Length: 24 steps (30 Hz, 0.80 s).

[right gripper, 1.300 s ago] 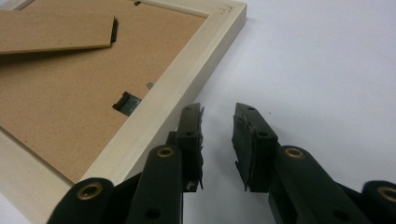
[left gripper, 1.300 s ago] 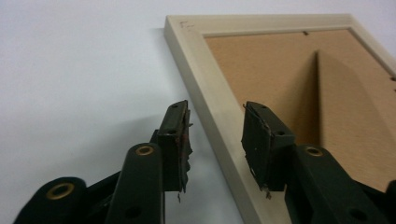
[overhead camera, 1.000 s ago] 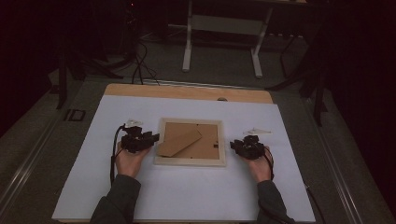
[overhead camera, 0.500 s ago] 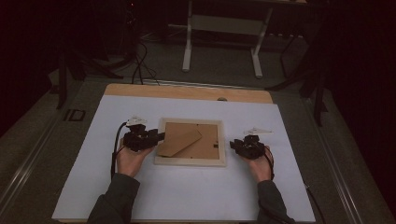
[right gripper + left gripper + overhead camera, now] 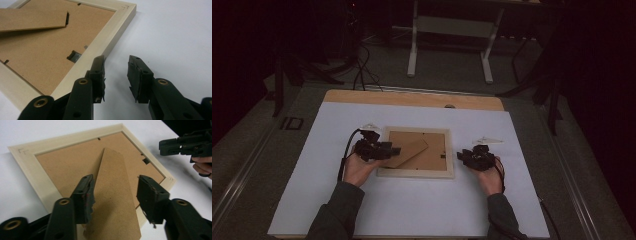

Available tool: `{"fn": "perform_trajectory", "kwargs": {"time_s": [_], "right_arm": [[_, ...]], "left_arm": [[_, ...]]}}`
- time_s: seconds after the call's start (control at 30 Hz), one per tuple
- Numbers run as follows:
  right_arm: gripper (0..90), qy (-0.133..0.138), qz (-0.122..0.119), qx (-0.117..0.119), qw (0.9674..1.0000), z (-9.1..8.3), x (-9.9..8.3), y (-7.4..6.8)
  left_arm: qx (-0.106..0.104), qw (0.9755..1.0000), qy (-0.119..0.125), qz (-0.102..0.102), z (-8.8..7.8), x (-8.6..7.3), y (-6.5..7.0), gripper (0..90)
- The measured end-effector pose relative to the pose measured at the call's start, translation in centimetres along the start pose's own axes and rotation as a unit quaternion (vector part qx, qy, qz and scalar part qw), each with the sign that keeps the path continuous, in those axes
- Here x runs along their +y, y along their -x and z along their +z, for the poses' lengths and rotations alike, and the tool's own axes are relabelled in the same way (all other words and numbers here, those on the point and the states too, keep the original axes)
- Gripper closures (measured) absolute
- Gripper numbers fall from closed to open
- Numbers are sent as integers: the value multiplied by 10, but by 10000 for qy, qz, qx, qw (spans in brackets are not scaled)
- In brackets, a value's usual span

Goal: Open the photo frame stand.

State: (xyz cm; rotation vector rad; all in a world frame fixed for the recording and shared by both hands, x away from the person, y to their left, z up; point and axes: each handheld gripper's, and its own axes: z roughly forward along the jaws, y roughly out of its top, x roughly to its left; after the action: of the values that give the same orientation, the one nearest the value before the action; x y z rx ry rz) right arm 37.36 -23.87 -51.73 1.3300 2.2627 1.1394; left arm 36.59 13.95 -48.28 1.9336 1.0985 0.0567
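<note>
A pale wooden picture frame [image 5: 416, 173] lies face down on the white table, its brown backing board [image 5: 437, 149] up. A brown cardboard stand [image 5: 412, 151] lies slanted across the backing. My left gripper [image 5: 395, 150] reaches over the frame's left side. Its jaws have just been opening and stand open on either side of the stand [image 5: 113, 205] without pressing it. My left gripper [image 5: 115, 187] points along the stand. My right gripper [image 5: 460, 156] rests just outside the frame's right rim [image 5: 110, 42]. My right gripper [image 5: 116, 61] has just been opening, with nothing between its jaws.
The white sheet [image 5: 412, 210] covers a wooden tabletop [image 5: 412, 98] whose far edge shows. A small metal clip [image 5: 72, 56] sits on the backing near the right rim. A pale table's legs [image 5: 414, 45] and cables stand on the dark floor beyond.
My left gripper has moved right, over the frame's left side, and its jaws have spread wider around the stand. The right hand has stayed put.
</note>
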Motion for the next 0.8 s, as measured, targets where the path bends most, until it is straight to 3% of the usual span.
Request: {"fn": "perform_trajectory", "kwargs": {"time_s": [0.27,0.43,0.8], "right_arm": [[647,16,20,22,10000,-1,0,1],[646,-1,-8,32,10000,1,0,-1],[641,30,5,68,10000,-1,1,-1]], "left_arm": [[-235,9993,-212,-209,16,2,-11,411],[-247,9987,-427,-100,25,6,-12,392],[-490,9970,-593,-65,37,3,-14,382]]}}
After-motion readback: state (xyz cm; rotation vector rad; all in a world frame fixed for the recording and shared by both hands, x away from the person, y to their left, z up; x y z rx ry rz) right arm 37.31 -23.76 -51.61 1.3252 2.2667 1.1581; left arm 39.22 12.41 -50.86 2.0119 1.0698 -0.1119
